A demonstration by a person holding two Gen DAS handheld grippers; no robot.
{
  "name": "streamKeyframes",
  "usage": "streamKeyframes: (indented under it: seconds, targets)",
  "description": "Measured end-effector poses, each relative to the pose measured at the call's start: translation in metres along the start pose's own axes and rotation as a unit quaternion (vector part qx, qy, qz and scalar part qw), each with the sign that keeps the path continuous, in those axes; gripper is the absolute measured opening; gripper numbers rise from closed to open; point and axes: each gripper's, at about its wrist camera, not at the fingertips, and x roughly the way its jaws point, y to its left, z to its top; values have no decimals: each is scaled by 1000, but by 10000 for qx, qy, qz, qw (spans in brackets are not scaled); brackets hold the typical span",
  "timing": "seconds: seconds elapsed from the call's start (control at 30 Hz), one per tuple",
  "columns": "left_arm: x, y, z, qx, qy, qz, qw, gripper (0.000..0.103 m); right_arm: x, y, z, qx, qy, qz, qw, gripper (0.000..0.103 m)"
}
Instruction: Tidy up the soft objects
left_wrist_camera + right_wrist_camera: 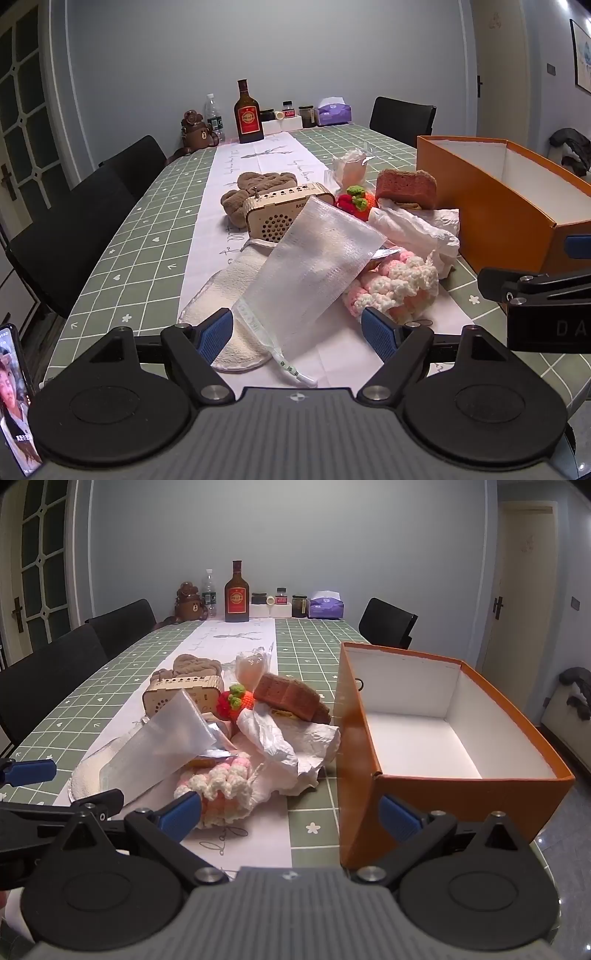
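Both your grippers, left gripper [297, 332] and right gripper [290, 818], hang spread wide and empty; soft stuff like the pink-white crocheted yarn piece [221, 786] sits piled beside the empty orange cardboard box [461, 797], likely staged for loading

Heap of soft objects [391, 284] on the table beside an empty, open orange box [436, 738].

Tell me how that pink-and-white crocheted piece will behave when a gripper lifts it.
The pink-and-white crocheted piece looks loose and lumpy, so it will probably sag. Its yarn tail could snag the crumpled white plastic bag beside it. Likely light; nothing suggests it would roll.
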Motion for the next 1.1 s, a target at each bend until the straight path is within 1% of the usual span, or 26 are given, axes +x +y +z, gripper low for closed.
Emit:
streamKeyframes:
  seconds: [0.33, 0.43, 0.47, 1.1]
  targets:
    - [1, -3, 3, 14, -23, -34, 10000, 93, 1, -1, 0, -7, 0, -8, 10000, 100]
    - [1, -3, 3, 8, -31, -58, 10000, 93, 6, -8, -4, -16, -5, -14, 10000, 100]
    - [1, -3, 3, 11, -30, -63, 10000, 93, 3, -2, -1, -20, -1, -19, 10000, 100]
    - [0, -2, 3, 17, -49, -78, 10000, 93, 1, 0, 0, -26, -1, -15, 10000, 100]
